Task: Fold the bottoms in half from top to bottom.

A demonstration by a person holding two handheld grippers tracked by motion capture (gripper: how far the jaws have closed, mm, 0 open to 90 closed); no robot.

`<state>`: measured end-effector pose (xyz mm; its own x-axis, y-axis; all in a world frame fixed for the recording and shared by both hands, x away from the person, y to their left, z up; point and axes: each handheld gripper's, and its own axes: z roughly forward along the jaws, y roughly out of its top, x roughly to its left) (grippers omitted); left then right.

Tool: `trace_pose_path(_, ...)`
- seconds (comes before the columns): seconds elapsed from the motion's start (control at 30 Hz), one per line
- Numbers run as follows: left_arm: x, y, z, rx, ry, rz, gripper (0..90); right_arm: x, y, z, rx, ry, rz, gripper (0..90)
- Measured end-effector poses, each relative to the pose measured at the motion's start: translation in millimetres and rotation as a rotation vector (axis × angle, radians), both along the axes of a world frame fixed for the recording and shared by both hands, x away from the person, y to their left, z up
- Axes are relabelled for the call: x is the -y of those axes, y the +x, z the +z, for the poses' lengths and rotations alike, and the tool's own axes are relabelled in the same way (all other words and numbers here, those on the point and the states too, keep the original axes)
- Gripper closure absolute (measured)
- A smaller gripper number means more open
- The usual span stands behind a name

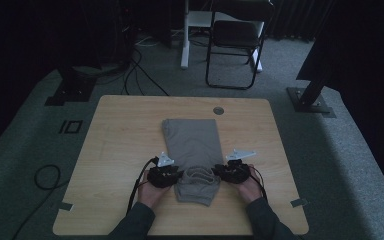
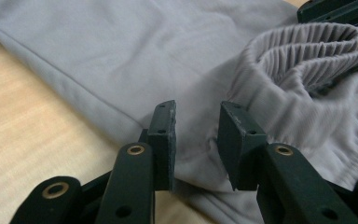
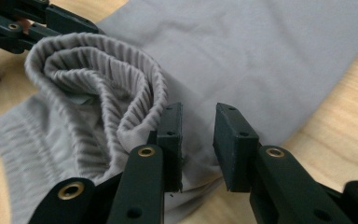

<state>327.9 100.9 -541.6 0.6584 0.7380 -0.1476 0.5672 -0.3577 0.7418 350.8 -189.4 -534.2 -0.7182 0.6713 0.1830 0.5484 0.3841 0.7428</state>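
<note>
Your left gripper point(image 2: 196, 140) had its jaws parted by a narrow gap, with grey cloth showing between the pads. The garment point(image 1: 192, 145) lay under and between them, but you could not tell from the left gripper view whether the pads were pressing it or only straddling a fold. Your right gripper point(image 3: 198, 144) stood much the same: jaws a little apart, the cloth's edge running into the gap, and the ribbed waistband point(image 3: 98, 79) bunched up just beside its left jaw.

From the high view, you held the two grippers at either side of the garment's near end, left gripper point(image 1: 166, 176) and right gripper point(image 1: 230, 171) facing each other across the rumpled waistband point(image 1: 198, 175). The rest of the garment stretched flat away from you toward the middle of the table point(image 1: 120, 130).

The room was dim, so the grippers read as dark shapes there and their jaw tips were too small to make out. In each gripper view the other gripper was cut off at an upper corner, and the garment's far end ran out of frame.

The table was light wood with a round grommet point(image 1: 218, 110) near its far edge. Beyond it stood a dark folding chair point(image 1: 235, 40) on grey carpet, with cables point(image 1: 140, 75) trailing across the floor to the left.
</note>
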Motion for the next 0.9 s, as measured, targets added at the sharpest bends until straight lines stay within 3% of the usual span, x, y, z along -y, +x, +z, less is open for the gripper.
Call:
trace_pose_path(0.23, -2.4, -15.3, -3.5, -0.019, 0.013, -0.046, 66.3, -3.6, -15.3, -1.1, 0.001, -0.014, 0.072, 71.5)
trace_pose_path(0.3, -2.5, -17.5, -2.2, -0.008, 0.018, -0.057, 65.6, -5.3, -18.9, -1.1, 0.001, -0.011, 0.095, 70.6)
trace_pose_path(0.5, 0.5, -7.8, 3.8, 0.014, -0.017, -0.012, 63.5, -14.1, -15.0, 2.0, 0.008, 0.002, 0.075, 65.6)
trace_pose_path(0.57, 6.1, -8.2, 2.8, 0.009, -0.02, -0.021, 63.3, -20.6, -17.8, 1.4, 0.017, -0.006, 0.092, 63.2)
trace_pose_path(0.67, 13.2, -14.4, -3.4, -0.005, 0.034, -0.034, 63.3, -28.9, -26.1, -4.2, 0.013, -0.055, 0.132, 61.3)
trace_pose_path(0.73, 12.9, -18.6, -8.0, -0.014, 0.012, -0.03, 63.3, -30.3, -29.0, -8.8, -0.002, -0.069, 0.153, 60.2)
trace_pose_path(0.8, 11.1, -18.2, -6.9, 0.004, 0.017, -0.029, 63.1, -29.2, -28.2, -8.0, 0.0, -0.067, 0.15, 58.2)
trace_pose_path(0.9, 8.6, -7.7, 0.7, 0.037, 0.001, 0.014, 62.6, -28.2, -19.6, -1.5, 0.045, -0.068, 0.102, 56.6)
